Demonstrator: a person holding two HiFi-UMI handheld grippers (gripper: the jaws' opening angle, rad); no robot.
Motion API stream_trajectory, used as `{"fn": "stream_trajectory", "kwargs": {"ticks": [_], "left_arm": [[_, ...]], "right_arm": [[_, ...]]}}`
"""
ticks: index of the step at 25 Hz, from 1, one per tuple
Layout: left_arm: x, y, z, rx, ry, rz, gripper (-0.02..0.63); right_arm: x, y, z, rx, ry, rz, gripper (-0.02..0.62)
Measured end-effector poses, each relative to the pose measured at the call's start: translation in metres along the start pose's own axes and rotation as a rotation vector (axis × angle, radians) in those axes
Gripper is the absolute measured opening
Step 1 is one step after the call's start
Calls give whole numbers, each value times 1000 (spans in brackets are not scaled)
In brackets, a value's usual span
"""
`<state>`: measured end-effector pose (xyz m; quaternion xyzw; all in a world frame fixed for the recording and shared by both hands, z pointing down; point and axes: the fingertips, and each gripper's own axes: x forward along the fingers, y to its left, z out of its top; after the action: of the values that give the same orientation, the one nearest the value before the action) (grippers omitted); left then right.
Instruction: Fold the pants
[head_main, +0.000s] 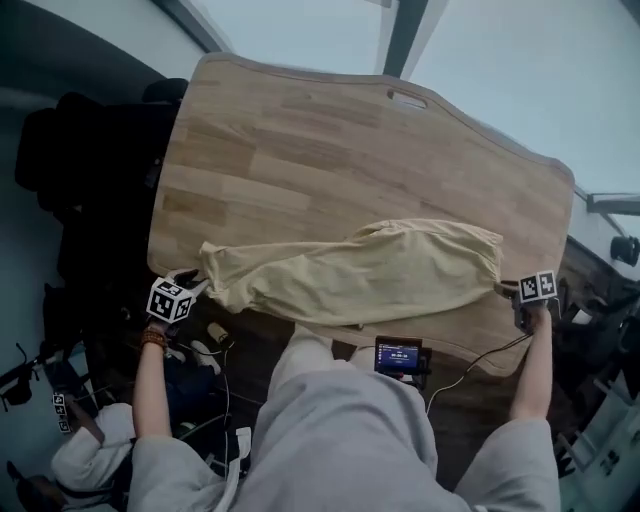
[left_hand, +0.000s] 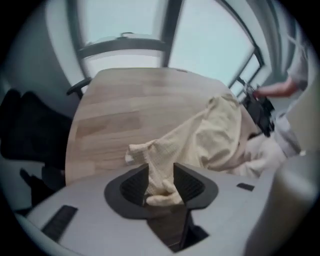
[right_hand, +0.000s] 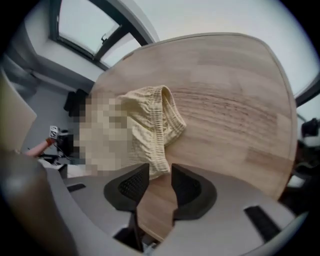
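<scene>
While the pants (head_main: 370, 272) lie on the table (head_main: 300, 140), neither gripper is clamping them.

Pants: one pair, pale yellow, stretched left to right along the near half of the wooden top. They're rumpled, with the legs lying together as one long bundle. The elastic waistband end is on the right. The leg end is on the left, by the table's near-left edge.

Left gripper (left_hand: 161, 182): jaws spread, pointing steeply down. A bunched bit of the leg end sits in the gap between them. It touches both pads (left_hand: 134, 184) but looks loose, not squeezed flat. The rest of the cloth trails away across the wood toward the right of that gripper's view.

Right gripper (right_hand: 160, 182): jaws spread as well. The waistband edge only reaches the tip of one jaw, and the gap itself shows bare wood. No grip here either.

Counts:
- 1 pair of pants
- 1 table, with one slot (head_main: 407, 99) cut near its far edge
- 2 grippers, one at each end of the pants, each carrying 1 marker cube (head_main: 170, 300)
- 1 small device with a lit screen (head_main: 399, 355) at the table's near edge
- 1 cable (head_main: 480, 362) running past that device toward the right
- 1 black chair (head_main: 90, 170) off the table's left side
</scene>
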<state>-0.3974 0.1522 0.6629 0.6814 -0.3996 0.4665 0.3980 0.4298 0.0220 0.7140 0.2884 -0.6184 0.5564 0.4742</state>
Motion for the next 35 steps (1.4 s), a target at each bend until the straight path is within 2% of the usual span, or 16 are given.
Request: {"fn": "stream_trajectory", "kwargs": {"ticks": [1,2,4,6,9,12,14,17,21,25,27,28,30,31,33,35], "left_arm": [[1,12,-1,-73,-19,2,160],[4,18,-4,-101,-10,-4,160],[18,13,-18,-69,59,-39,160],[33,-2,-36,-31,92,-79,160],[41,-27,-56,-44,-7,-115,194],[55,-54,-78,98,-67,-42,216],[68,-59,-86,184,-89,54,242],[75,-53,-75,201,-181,177,281],[78,-49,-69,199,-249,209,281],[74,-45,-67,171,-312,216,279],[66,-41,-56,190,-354,231,278],[61,-36,-47,202,-376,241,275],[53,-17,-24,203,-409,274,260],[50,-1,-11,172,-414,294,253],[52,36,17,40,-411,298,253],[58,63,55,-94,-423,229,253]], "right_arm": [[-1,-4,4,-47,15,-80,139],[-4,-4,13,-114,21,-164,132],[-13,17,39,-314,17,-306,120],[-9,83,74,-585,-32,-328,100],[35,250,124,-1021,-155,-118,98],[93,392,148,-1361,-201,49,130],[137,451,143,-1508,-134,138,140],[188,515,115,-1685,9,240,141],[241,584,77,-1777,85,325,153],[292,595,68,-1822,142,224,157],[297,597,79,-1759,85,227,145],[296,597,91,-1704,40,220,107],[288,588,125,-1608,-56,154,84],[283,580,143,-1574,-91,109,84],[272,560,174,-1521,-122,27,84],[262,543,194,-1481,-126,-23,86]]}}
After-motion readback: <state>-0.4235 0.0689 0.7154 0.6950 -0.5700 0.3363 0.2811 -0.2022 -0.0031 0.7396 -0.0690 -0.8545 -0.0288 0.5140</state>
